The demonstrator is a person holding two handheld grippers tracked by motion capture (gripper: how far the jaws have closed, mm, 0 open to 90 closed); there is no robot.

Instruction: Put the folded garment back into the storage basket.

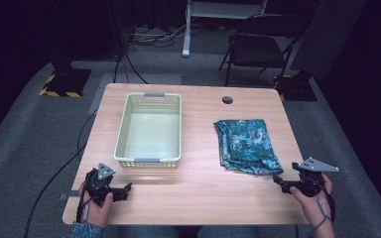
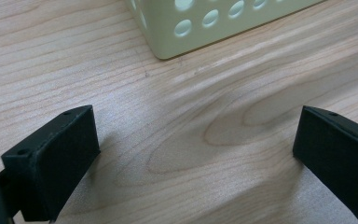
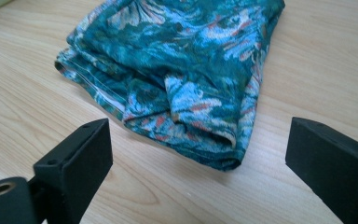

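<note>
Both claws spread, empty. Right gripper (image 1: pixel 282 183) faces folded teal cloth (image 3: pixel 186 79) near table's (image 1: pixel 203 193) right edge; pinch the stacked fold. Left gripper (image 1: pixel 124 191) idle by basket (image 1: pixel 149 161).

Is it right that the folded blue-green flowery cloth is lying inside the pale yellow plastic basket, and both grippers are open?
Not quite. The folded blue-green flowery cloth lies on the wooden table, to the right of the pale yellow plastic basket, which holds nothing, as the high view shows. Both grippers are open.
</note>
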